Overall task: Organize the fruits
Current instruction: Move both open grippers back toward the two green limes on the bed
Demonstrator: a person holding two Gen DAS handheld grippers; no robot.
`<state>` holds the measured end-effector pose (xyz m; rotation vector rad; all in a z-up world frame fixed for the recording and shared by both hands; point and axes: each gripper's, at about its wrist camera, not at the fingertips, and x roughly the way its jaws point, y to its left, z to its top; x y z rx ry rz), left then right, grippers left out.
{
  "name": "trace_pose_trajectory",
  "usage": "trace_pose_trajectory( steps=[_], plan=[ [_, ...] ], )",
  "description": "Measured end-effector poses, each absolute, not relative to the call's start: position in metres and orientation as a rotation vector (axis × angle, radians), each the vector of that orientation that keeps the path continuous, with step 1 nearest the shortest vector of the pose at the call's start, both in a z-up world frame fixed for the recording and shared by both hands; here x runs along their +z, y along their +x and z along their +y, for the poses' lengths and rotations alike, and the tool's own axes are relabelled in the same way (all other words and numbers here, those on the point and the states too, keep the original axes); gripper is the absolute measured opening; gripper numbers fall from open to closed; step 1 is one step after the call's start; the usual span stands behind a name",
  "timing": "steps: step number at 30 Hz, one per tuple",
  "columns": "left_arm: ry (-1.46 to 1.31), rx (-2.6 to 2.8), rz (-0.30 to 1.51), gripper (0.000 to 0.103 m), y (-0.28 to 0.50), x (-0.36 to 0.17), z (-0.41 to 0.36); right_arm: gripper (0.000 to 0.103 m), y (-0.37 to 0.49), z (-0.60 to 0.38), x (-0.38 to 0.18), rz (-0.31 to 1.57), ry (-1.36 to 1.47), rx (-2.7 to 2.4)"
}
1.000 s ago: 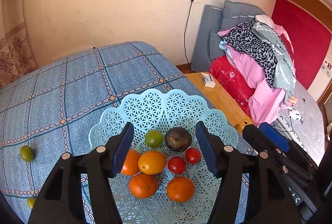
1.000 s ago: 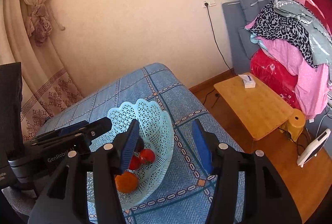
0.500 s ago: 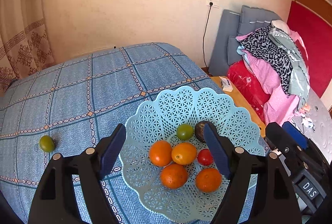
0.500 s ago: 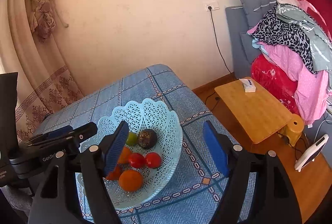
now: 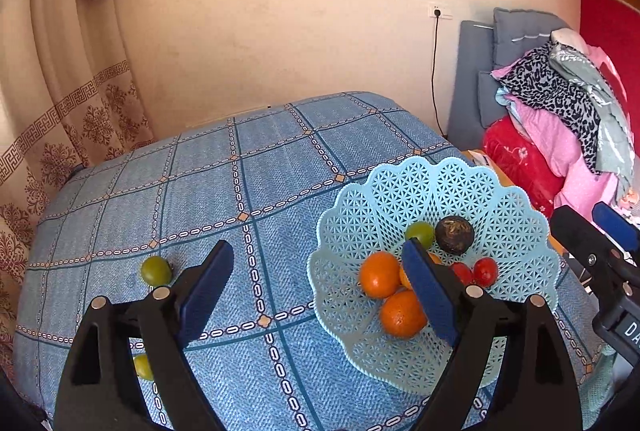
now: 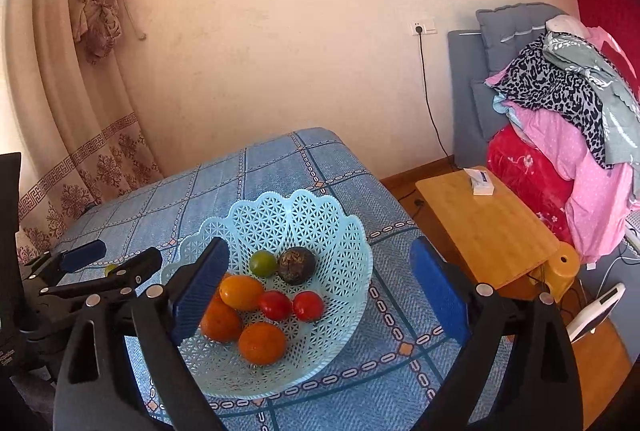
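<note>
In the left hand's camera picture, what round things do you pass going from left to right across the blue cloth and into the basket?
green fruit on the cloth → big orange → green fruit in the basket → dark round fruit → red tomato

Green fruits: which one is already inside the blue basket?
The green fruit beside the dark round fruit sits in the basket. The other two green ones lie out on the blue checked cloth.
</note>
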<state>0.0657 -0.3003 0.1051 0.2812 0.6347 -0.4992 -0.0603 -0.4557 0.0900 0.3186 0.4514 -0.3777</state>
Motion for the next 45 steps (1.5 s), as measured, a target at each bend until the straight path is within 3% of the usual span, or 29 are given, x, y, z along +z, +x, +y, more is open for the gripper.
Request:
trace_pose_trajectory(
  steps=[11,14,32,45],
  plan=[
    [0.289,-0.452,0.619,0.085,0.064,0.108,-0.277,0.094,-0.060,-0.444,0.091,0.444,0.328,-0.314],
    [0.269,-0.443,0.634,0.085,0.069,0.109,-0.263,0.100,-0.059,-0.440,0.090,0.444,0.340,-0.281],
    [0.164,-0.300,0.756,0.085,0.129,0.094,-0.157,0.100,-0.049,-0.390,0.084,0.484,0.278,-0.129],
    [0.183,-0.307,0.842,0.085,0.170,0.060,-0.161,0.100,-0.041,-0.353,0.070,0.546,0.243,-0.065]
  ],
)
